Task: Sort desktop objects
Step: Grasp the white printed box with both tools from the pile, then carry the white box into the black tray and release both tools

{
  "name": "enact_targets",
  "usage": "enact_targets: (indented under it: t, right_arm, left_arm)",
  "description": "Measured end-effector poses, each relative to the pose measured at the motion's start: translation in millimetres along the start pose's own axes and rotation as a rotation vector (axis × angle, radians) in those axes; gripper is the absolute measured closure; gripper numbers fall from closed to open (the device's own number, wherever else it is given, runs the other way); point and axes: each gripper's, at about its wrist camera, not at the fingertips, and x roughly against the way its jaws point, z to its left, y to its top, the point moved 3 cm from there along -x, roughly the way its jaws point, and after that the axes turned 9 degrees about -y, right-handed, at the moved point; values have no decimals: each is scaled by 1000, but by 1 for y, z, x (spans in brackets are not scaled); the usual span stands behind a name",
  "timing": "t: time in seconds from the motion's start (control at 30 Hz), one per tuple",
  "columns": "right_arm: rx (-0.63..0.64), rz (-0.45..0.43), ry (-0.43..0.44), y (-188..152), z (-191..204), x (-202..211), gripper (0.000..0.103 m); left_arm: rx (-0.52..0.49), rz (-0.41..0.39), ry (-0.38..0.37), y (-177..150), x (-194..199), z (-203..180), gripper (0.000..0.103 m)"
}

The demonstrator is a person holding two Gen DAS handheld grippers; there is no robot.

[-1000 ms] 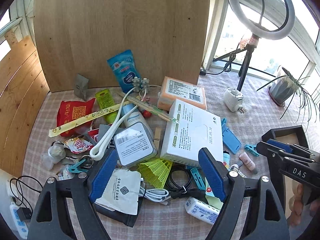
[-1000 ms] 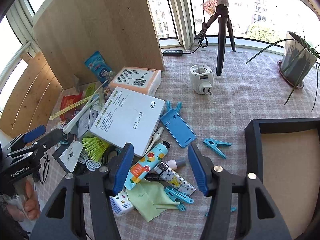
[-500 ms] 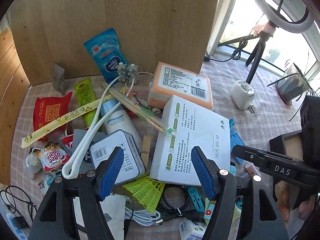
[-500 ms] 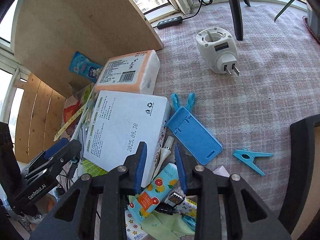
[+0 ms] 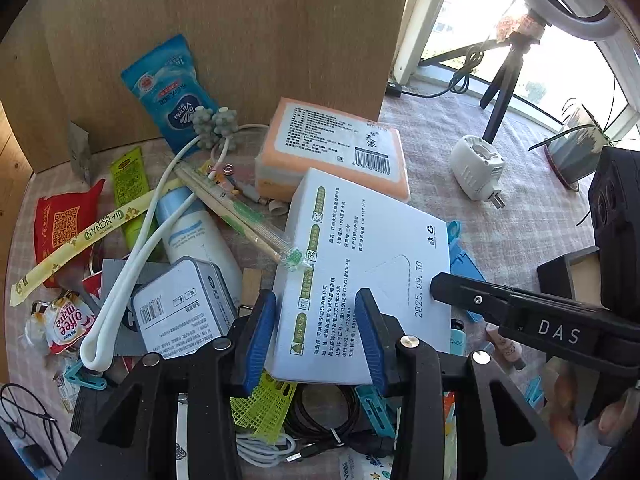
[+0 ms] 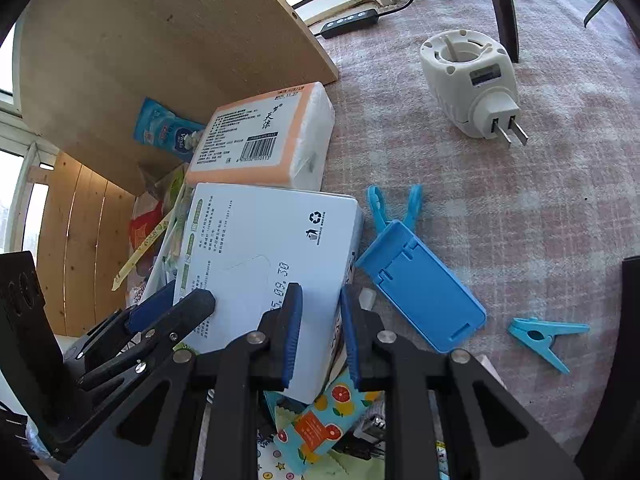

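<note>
Atop the cluttered surface point(image 6: 520, 208), both tongs point(image 5: 316, 336) point(image 6: 320, 334) are narrowing astride the white box's point(image 5: 368, 256) near corners, needing level, simultaneous closure.

The left gripper point(image 5: 316, 336) has its jaws around the near edge of the white box point(image 5: 360, 264); a tin point(image 5: 182, 312) lies just left.

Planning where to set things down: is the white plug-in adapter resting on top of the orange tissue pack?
No, the white plug-in adapter lies by itself on the checked tablecloth, apart from the orange tissue pack.
</note>
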Motion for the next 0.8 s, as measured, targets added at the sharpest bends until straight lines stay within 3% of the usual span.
enact_targets:
  t: [0.5, 0.8]
  right_arm:
    - [-5, -65, 25, -9, -7, 52, 83]
    - [-39, -140, -5, -26, -44, 106, 83]
  left_arm:
    - [-62, -83, -39, -1, 44, -34, 65]
    - [-156, -142, -78, -8, 59, -101, 66]
